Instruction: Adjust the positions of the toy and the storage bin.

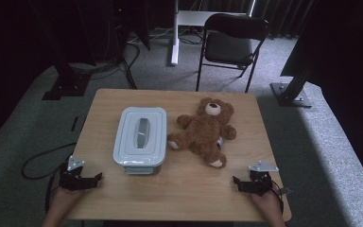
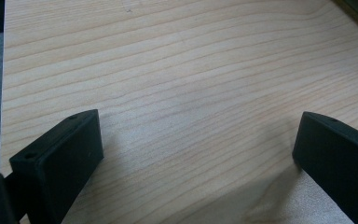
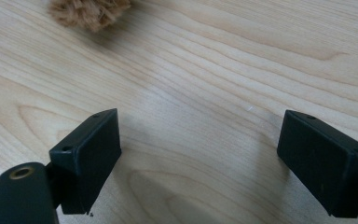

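Grey carpet surrounds a light wooden table (image 1: 179,189), with a black folding chair (image 1: 231,42) and a white stand (image 1: 175,33) beyond its far edge.

At the near left corner, the left gripper (image 1: 94,178) is held in a hand (image 1: 64,198) low over the wood, its jaws spread wide with nothing between them. In the left gripper view, that gripper (image 2: 196,144) has bare wood grain in the gap between its jaws.

Ahead of the left gripper and a little to its right sits a pale grey-blue lidded plastic box (image 1: 141,138) with a grey handle recessed in the lid. Just beside the box, farther right, a brown teddy bear (image 1: 207,132) lies on its back, head toward the far edge.

Near the right corner, the right gripper (image 1: 238,182) is held in the other hand (image 1: 267,203), the bear lying ahead of it and to its left. In the right gripper view, its jaws (image 3: 198,140) stand wide apart over bare wood, and a tuft of the bear's brown fur (image 3: 91,11) shows well ahead of the left jaw.
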`<state>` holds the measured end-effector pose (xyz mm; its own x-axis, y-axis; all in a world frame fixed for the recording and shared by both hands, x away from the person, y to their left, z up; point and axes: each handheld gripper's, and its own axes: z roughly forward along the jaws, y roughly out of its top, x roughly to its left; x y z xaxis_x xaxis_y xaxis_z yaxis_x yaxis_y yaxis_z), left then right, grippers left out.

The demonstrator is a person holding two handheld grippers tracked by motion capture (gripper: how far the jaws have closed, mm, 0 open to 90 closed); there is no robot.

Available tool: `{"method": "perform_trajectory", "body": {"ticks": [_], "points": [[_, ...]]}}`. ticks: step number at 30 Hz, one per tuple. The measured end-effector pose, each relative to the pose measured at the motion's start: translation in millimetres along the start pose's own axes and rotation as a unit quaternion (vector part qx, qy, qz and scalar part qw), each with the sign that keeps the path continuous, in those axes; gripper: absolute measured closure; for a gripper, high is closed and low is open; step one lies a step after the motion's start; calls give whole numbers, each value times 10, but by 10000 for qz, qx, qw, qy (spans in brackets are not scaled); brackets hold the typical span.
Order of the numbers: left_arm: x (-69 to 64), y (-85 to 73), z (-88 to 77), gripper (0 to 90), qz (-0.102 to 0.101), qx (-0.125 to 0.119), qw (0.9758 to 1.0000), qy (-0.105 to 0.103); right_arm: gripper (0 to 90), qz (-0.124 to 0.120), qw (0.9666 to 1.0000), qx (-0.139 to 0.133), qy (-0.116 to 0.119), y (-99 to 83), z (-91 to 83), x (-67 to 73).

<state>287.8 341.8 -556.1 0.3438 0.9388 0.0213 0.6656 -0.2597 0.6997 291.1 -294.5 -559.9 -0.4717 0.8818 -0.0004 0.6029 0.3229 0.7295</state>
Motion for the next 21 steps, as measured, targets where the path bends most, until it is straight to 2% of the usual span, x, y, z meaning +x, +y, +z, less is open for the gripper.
{"method": "perform_trajectory", "body": {"ticks": [6,8,10,12,14,17,21], "points": [[0,0,0,22,-3,-1,10000,-2,146,0,10000,77,-2,38,11,-15],[1,-1,-2,22,8,0,10000,-10,145,-37,9999,98,-44,57,-7,31],[5,-2,-4,22,27,3,10000,-28,145,41,9999,70,113,68,-33,72],[5,-3,-4,22,28,2,10000,-29,144,45,9999,113,121,88,-56,106],[5,-2,-4,22,28,3,10000,-29,144,121,9997,32,226,135,-106,137],[5,-2,-4,22,28,4,10000,-30,143,69,9998,-102,179,238,-173,204],[0,-1,-2,22,4,1,10000,-9,127,116,9991,-366,172,372,-234,251]]}}
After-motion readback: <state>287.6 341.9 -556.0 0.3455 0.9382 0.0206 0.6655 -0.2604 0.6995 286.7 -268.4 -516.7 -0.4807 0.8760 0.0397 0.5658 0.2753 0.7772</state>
